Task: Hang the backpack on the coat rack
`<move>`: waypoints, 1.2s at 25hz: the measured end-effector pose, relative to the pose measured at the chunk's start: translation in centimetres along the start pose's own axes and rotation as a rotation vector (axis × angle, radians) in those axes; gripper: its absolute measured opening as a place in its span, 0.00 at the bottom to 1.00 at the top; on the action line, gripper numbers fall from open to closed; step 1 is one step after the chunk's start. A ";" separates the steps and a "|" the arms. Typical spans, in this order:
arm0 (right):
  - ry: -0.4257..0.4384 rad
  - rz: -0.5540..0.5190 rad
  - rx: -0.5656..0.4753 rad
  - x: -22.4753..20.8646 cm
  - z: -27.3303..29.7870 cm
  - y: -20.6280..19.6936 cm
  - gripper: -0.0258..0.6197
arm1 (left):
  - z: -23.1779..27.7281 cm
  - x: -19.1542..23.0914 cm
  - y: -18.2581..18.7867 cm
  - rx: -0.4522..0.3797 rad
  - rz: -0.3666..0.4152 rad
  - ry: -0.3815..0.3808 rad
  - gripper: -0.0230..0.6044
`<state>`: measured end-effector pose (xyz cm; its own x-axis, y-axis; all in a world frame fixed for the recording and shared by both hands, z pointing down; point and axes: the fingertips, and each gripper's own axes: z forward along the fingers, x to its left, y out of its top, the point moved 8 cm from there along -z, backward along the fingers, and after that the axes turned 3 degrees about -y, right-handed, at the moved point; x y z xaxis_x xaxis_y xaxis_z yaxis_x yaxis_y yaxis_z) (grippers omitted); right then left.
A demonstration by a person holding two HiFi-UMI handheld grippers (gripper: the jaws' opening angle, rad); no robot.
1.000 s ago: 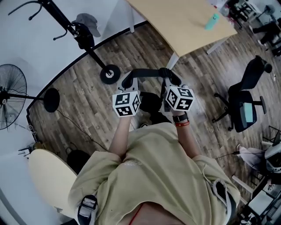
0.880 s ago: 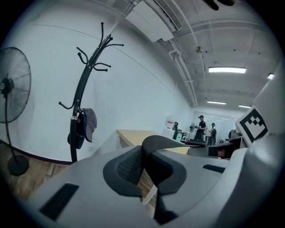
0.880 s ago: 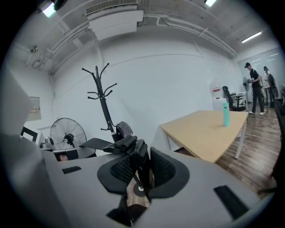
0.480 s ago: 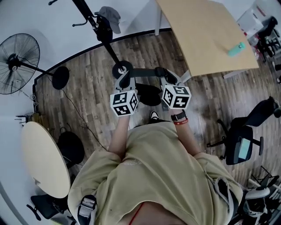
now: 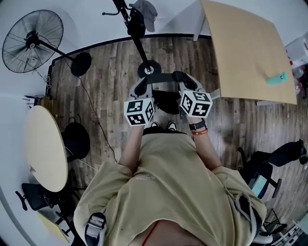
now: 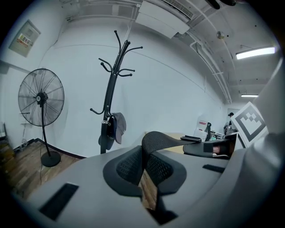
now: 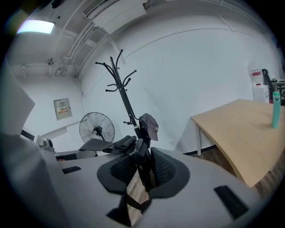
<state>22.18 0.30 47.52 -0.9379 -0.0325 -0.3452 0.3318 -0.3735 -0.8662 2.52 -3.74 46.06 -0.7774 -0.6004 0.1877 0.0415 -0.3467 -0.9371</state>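
Note:
A black backpack (image 5: pixel 167 101) hangs in front of the person, its top strap (image 5: pixel 162 77) stretched between both grippers. My left gripper (image 5: pixel 140 87) is shut on the strap's left end, and the webbing (image 6: pixel 154 139) arches up from between its pads. My right gripper (image 5: pixel 186 82) is shut on the right end, where strap and buckle (image 7: pixel 143 161) are pinched between the pads. The black coat rack (image 5: pixel 137 30) stands just ahead, its round base (image 5: pixel 149 68) on the wood floor. It rises tall in the left gripper view (image 6: pixel 109 98) and the right gripper view (image 7: pixel 126 101), hooks high up.
A grey cap (image 5: pixel 147 8) and a dark item hang low on the rack. A pedestal fan (image 5: pixel 32 41) stands to the left by the curved white wall. A round table (image 5: pixel 45 147) is at left, a wooden desk (image 5: pixel 249 48) with a teal bottle (image 5: pixel 277 79) at right.
The person has turned with the backpack, so the coat rack has swung from the upper left to straight ahead and nearer. Both grippers keep their hold on the strap.

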 end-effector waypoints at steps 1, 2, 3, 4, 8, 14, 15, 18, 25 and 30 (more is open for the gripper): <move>0.013 -0.003 0.007 0.3 0.6 0.2 0.18 | 0.0 0.4 0.2 0.000 -0.004 0.013 0.08; 0.025 -0.007 0.014 0.7 1.2 0.3 0.18 | -0.1 0.9 0.3 -0.002 -0.009 0.026 0.08; 0.037 -0.010 0.023 1.0 1.8 0.4 0.18 | -0.1 1.4 0.4 -0.003 -0.016 0.039 0.08; 0.049 -0.013 0.032 1.4 2.4 0.4 0.18 | -0.2 1.8 0.4 -0.005 -0.023 0.052 0.08; 0.088 -0.025 0.065 3.4 4.9 0.1 0.18 | -0.4 4.4 0.5 -0.018 -0.052 0.092 0.08; 0.105 -0.042 0.090 6.1 10.2 0.6 0.18 | 1.7 9.7 1.8 -0.037 -0.063 0.104 0.08; 0.114 -0.053 0.099 6.6 11.0 0.7 0.18 | 2.1 10.6 2.1 -0.040 -0.066 0.107 0.08; 0.124 -0.066 0.120 7.8 13.6 1.0 0.18 | 3.7 13.3 2.9 -0.046 -0.080 0.116 0.08; 0.135 -0.075 0.114 11.1 19.6 2.5 0.18 | 6.5 19.3 5.3 -0.073 -0.095 0.117 0.08; 0.112 -0.074 0.083 12.6 23.2 4.5 0.18 | 8.2 22.0 7.5 -0.085 -0.077 0.074 0.08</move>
<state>9.52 -23.31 47.70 -0.9409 0.1000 -0.3237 0.2482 -0.4469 -0.8595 -9.13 -25.51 45.61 -0.8204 -0.5184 0.2412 -0.0713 -0.3257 -0.9428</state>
